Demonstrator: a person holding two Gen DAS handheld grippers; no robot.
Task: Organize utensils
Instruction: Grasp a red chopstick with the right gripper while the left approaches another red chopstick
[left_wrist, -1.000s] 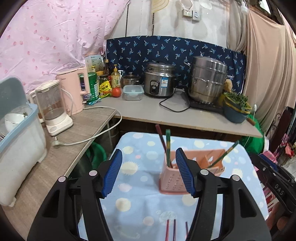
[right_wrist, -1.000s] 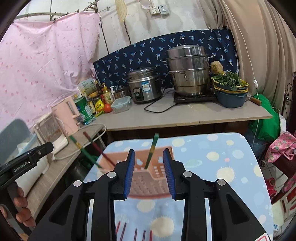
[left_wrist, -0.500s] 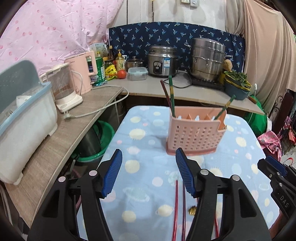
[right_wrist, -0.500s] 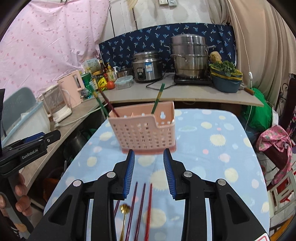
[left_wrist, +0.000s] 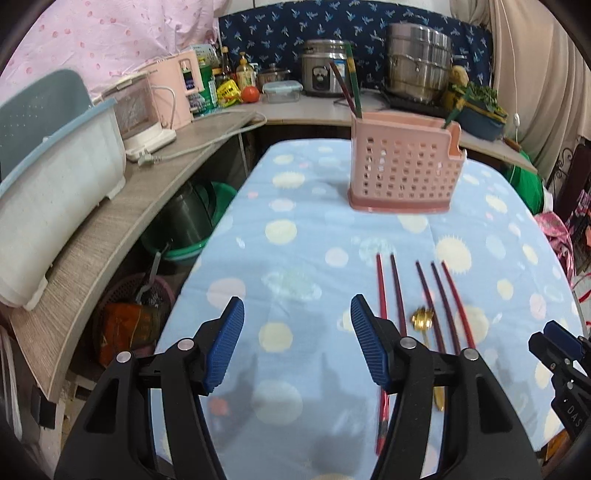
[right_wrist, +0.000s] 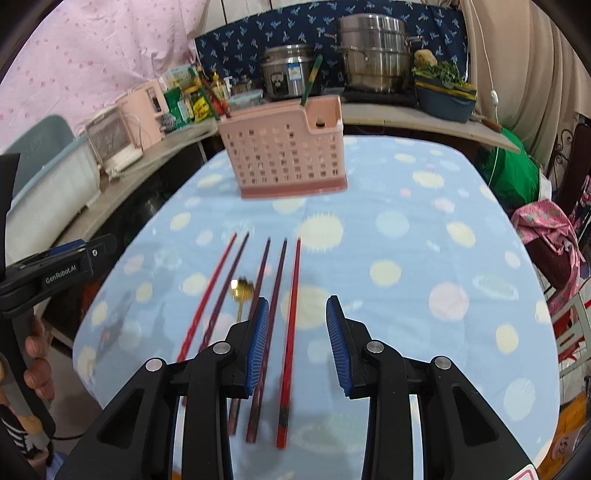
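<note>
**Both grippers empty over the table, chopsticks loose in front**

Near end first. My left gripper (left_wrist: 297, 343) hangs over the blue spotted tablecloth (left_wrist: 295, 206), jaws spread wide, nothing btwn them. Its right finger covers the near ends of the leftmost sticks. My right gripper (right_wrist: 297, 341) is also released, jaws apart, holding nothing; the red chopstick (right_wrist: 290, 332) lies on the cloth in the gap btwn the blue pads (right_wrist: 257, 345), closer to the left one. Can't tell if the pads touch it.

Five chopsticks (right_wrist: 258, 291) lie flat in a rough row, pointing away from me toward the basket: two on the left, three on the right. A small gold spoon (right_wrist: 242, 291) sits btwn the two groups, bowl end pointing away from me. In the left view the same row (left_wrist: 421, 299) is just right of my left gripper, w/ the spoon (left_wrist: 422, 318) among them.

Further out, well apart from the loose sticks, the pink basket (right_wrist: 284, 151) stands upright on the cloth. It already holds a green stick (right_wrist: 310, 81) at its right end, tilted, and a couple more (left_wrist: 351, 88) leaning at its left end.

Beyond the table, a counter (left_wrist: 295, 110) w/ a rice cooker (right_wrist: 286, 74), a steel pot stack (right_wrist: 375, 55) and a bowl of greens (right_wrist: 443, 92). Left side: a white dish bin (left_wrist: 55, 184) and a kettle (left_wrist: 136, 110).
</note>
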